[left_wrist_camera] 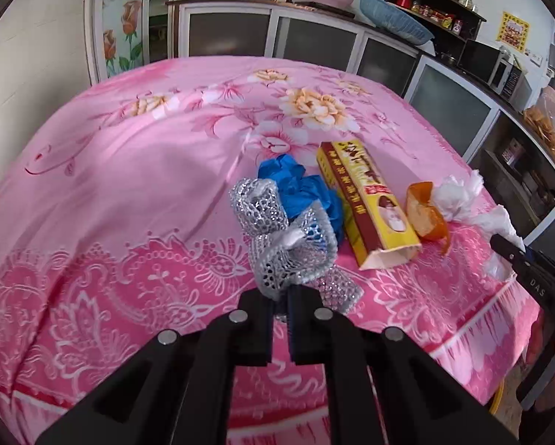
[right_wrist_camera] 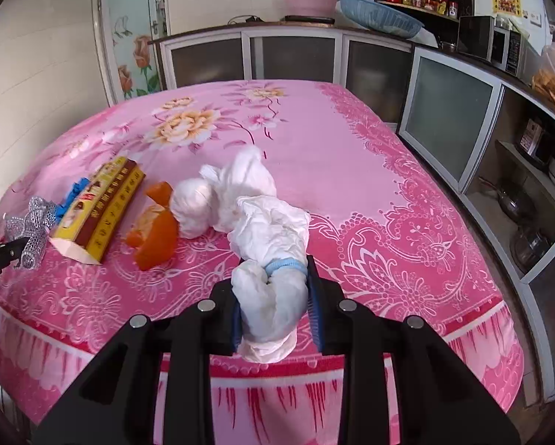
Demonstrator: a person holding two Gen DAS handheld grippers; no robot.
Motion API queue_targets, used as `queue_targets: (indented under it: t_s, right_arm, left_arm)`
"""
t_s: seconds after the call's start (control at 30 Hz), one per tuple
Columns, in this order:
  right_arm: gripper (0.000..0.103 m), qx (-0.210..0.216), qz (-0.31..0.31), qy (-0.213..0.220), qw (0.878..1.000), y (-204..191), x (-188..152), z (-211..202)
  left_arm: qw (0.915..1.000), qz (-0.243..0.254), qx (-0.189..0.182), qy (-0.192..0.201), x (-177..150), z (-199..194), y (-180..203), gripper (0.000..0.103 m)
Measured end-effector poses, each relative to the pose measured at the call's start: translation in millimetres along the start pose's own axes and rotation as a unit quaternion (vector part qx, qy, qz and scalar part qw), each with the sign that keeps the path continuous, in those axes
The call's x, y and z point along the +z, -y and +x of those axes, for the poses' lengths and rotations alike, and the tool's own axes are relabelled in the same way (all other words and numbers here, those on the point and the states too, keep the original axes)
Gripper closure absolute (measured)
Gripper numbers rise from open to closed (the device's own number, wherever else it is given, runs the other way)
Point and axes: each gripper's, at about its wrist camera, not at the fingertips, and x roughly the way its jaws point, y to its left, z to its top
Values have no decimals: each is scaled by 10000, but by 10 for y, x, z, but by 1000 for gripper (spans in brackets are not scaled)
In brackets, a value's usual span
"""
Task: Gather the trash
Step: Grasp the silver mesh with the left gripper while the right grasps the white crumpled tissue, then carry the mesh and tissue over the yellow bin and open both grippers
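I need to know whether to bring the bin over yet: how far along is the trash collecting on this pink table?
Nothing looks cleared yet. In hand: the left hand-held gripper is shut on the silver mesh ribbon, and the right hand-held gripper is clamped on the white wad. Left on the tablecloth: the blue glove, yellow box and orange peel.

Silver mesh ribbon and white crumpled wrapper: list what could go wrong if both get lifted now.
1. The left gripper pinches only an end of the silver mesh ribbon; its loops lie against the blue glove and might snag and drag it.
2. The right gripper is shut on one end of the white crumpled wrapper; the trailing part touches the orange peel and could knock it.
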Motion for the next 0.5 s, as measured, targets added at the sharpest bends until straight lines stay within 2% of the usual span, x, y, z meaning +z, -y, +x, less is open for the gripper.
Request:
queue_targets:
  t_s: [0.27, 0.37, 0.5]
  right_arm:
    - [77, -23, 73, 195, 9998, 104, -50, -403]
    - [76, -29, 152, 270, 9995, 193, -105, -600]
    - [76, -190, 194, 447, 9986, 370, -237, -960]
  left_arm:
    - [9995, 197, -37, 259, -133, -477, 37, 98]
    - [9988, 324, -164, 341, -183, -608, 161, 98]
    - [9956, 666, -472, 451, -244, -752, 520, 98]
